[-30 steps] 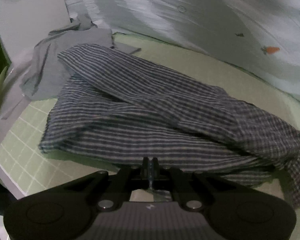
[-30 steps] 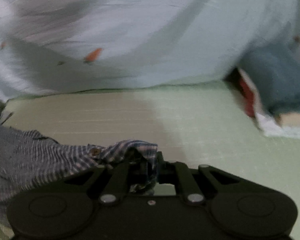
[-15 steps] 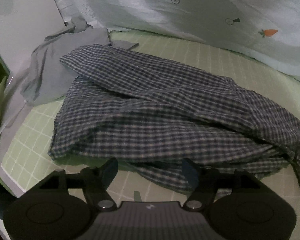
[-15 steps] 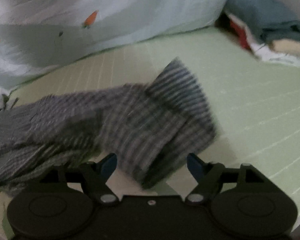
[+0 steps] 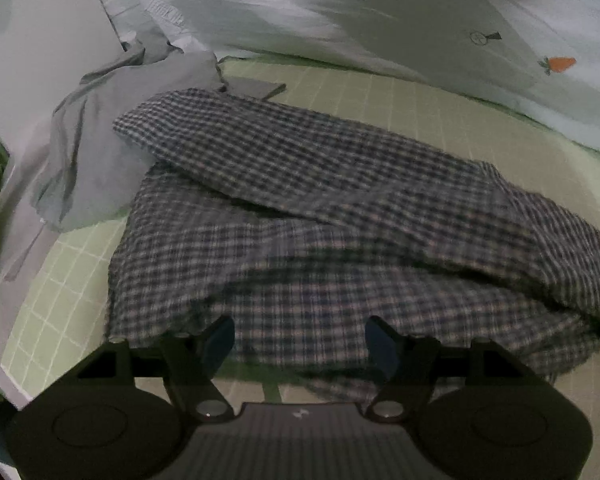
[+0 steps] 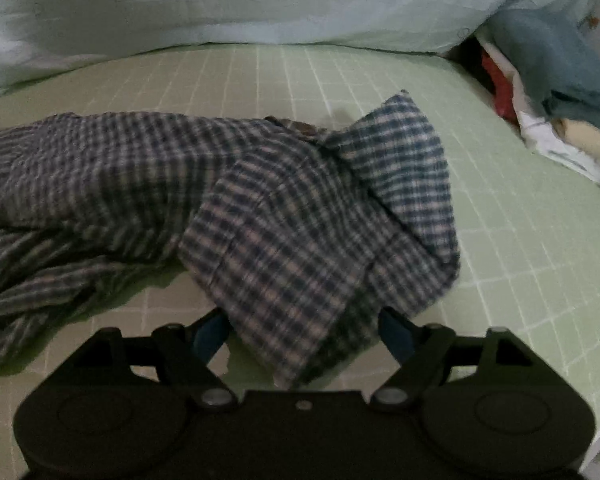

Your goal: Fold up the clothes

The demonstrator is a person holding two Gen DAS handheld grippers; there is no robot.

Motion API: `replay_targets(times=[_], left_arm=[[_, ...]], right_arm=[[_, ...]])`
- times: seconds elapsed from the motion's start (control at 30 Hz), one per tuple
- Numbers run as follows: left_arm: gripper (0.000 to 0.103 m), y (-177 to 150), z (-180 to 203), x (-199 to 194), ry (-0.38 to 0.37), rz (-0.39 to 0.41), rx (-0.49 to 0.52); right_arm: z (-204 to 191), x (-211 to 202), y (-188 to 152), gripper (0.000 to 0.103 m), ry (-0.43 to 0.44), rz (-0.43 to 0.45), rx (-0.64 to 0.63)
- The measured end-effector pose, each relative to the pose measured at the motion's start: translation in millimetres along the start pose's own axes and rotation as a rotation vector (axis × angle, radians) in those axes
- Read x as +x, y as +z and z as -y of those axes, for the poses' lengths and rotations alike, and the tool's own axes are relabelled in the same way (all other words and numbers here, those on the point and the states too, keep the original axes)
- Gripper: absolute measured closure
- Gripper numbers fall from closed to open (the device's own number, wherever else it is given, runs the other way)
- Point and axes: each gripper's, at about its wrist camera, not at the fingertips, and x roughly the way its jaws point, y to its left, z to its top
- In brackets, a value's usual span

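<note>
One checked shirt (image 5: 320, 216) lies on the green bed sheet (image 6: 520, 240), doubled over itself in long loose folds but rumpled, its near corner (image 6: 300, 280) flopped toward the right gripper (image 6: 304, 332). I'd judge it half folded; squaring up is left. Two grippers, left gripper (image 5: 300, 340) and right, both spread wide, holding nothing. One grey garment (image 5: 100, 140) waits crumpled beside it; one stack (image 6: 556, 92) sits far right.

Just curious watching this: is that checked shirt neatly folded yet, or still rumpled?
Still rumpled. The checked shirt lies in loose, uneven layers on the green mat, one end bunched up. Both tongs are open.
</note>
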Motion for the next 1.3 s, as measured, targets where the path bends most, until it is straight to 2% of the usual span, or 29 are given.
replay_targets(times=[0.03,0.1,0.17,0.27,0.43,0.53,0.6,0.63,0.67,0.7,0.73,0.77,0.83,0.93,1.1,1.2,1.3], left_arm=[[0.03,4,1,3,0.0,0.001,-0.001],[0.03,12,4,10,0.001,0.0,-0.006],[0.03,20,6,18,0.001,-0.001,-0.014],[0.03,35,12,30,0.0,0.001,-0.023],[0.03,63,20,52,0.006,0.013,-0.042],[0.03,82,21,68,0.015,0.008,-0.068],[0.03,93,22,74,0.021,0.004,-0.079],[0.03,98,22,76,0.023,0.003,-0.083],[0.03,100,22,76,0.025,0.008,-0.08],[0.03,100,23,74,0.026,0.019,-0.068],[0.03,101,23,71,0.026,0.031,-0.057],[0.03,99,23,68,0.027,0.041,-0.051],[0.026,92,20,61,0.028,0.056,-0.057],[0.026,75,12,52,0.019,0.055,-0.076],[0.021,40,2,30,0.005,0.064,-0.052],[0.021,18,-5,19,-0.002,0.063,-0.038],[0.021,-3,-15,12,-0.001,0.042,-0.03]], right_arm=[[1,3,10,0.028,0.001,0.014,-0.003],[4,8,31,0.048,0.003,0.042,-0.01],[7,13,51,0.094,0.005,0.07,-0.016],[11,21,82,0.098,0.009,0.112,-0.025],[18,35,133,0.099,0.013,0.183,-0.041],[23,48,196,0.099,-0.028,0.276,-0.03],[25,52,225,0.097,-0.032,0.298,0.027],[27,54,240,0.09,-0.034,0.309,0.056],[27,56,254,0.07,-0.037,0.318,0.081],[22,55,256,0.06,-0.063,0.312,0.074],[17,51,251,0.044,-0.08,0.315,0.071],[13,46,238,0.033,-0.065,0.304,0.068],[6,37,213,0.019,-0.034,0.281,0.063],[2,25,155,0.013,0.018,0.184,0.097],[-20,12,73,0.013,0.135,0.007,0.109],[-38,4,49,0.013,0.197,-0.054,0.055],[-61,-4,31,0.016,0.232,-0.069,-0.016]])
